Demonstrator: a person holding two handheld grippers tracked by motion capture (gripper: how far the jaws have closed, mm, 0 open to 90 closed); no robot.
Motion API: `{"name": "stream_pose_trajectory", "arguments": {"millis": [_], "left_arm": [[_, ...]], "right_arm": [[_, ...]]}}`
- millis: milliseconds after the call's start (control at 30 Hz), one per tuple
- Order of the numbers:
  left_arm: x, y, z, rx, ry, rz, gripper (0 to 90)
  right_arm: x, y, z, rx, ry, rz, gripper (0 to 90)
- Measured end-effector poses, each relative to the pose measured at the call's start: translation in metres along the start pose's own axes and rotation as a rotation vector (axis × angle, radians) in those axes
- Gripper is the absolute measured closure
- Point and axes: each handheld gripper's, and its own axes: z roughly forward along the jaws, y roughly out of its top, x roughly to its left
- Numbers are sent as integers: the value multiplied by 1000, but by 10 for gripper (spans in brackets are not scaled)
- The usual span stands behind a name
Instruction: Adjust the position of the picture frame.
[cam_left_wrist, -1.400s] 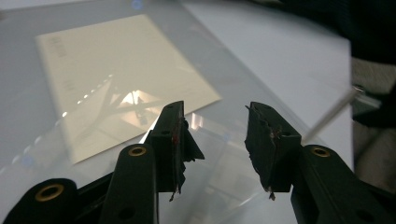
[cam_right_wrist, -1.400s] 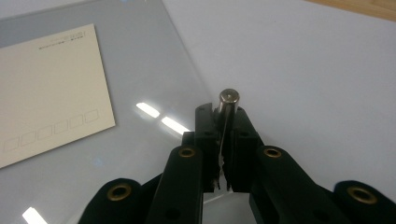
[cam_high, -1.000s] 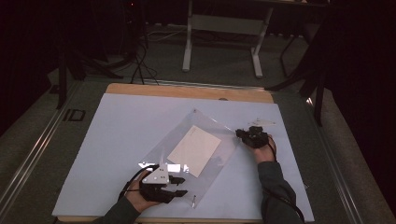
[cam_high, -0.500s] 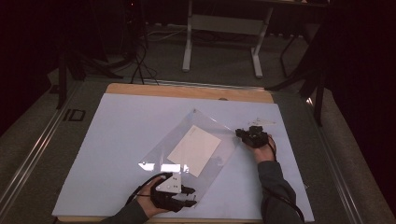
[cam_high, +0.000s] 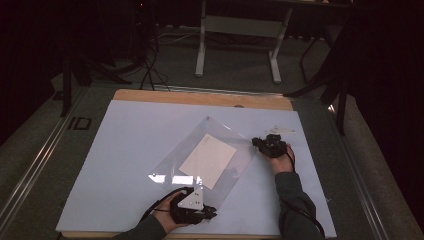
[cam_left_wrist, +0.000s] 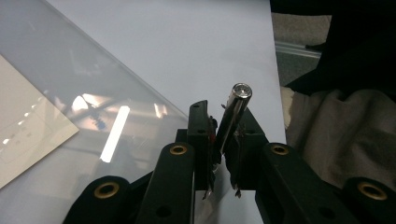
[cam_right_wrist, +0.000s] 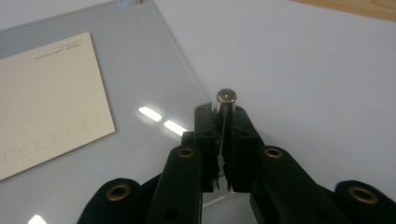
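Nearest the table's front edge, the left gripper (cam_high: 202, 214) lay in the person's hand at the near corner of the clear acrylic sheet (cam_high: 172, 167), its jaws clamped on a short metal pin (cam_left_wrist: 234, 112) that leaned slightly to one side (its round cap catching the light). Just beyond, the sheet lay flat and skewed on the white table cover (cam_high: 125, 135), with a cream card (cam_high: 208, 160) under or inside it, printed with a row of small boxes. Farther off, at the sheet's right corner, the right gripper (cam_high: 260, 144) was closed on a second metal pin (cam_right_wrist: 224, 109), held upright over the sheet's edge.
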Motion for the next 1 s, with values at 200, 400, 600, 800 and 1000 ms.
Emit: {"name": "stream_pose_trajectory", "arguments": {"millis": [200,400,600,800,1000], "left_arm": [[-3,1,4,6,11,20,761],[-7,5,5,37,71,81,839],[-7,11,1,58,124,112,840],[-3,15,-14,61,194,104,827],[-3,14,-23,49,221,90,824]], "right_arm": [[0,1,1,0,-3,6,848],[0,2,3,1,-6,18,847],[-1,8,8,-5,-2,41,846],[4,26,24,-9,14,49,843],[18,50,46,1,40,32,840]]}}
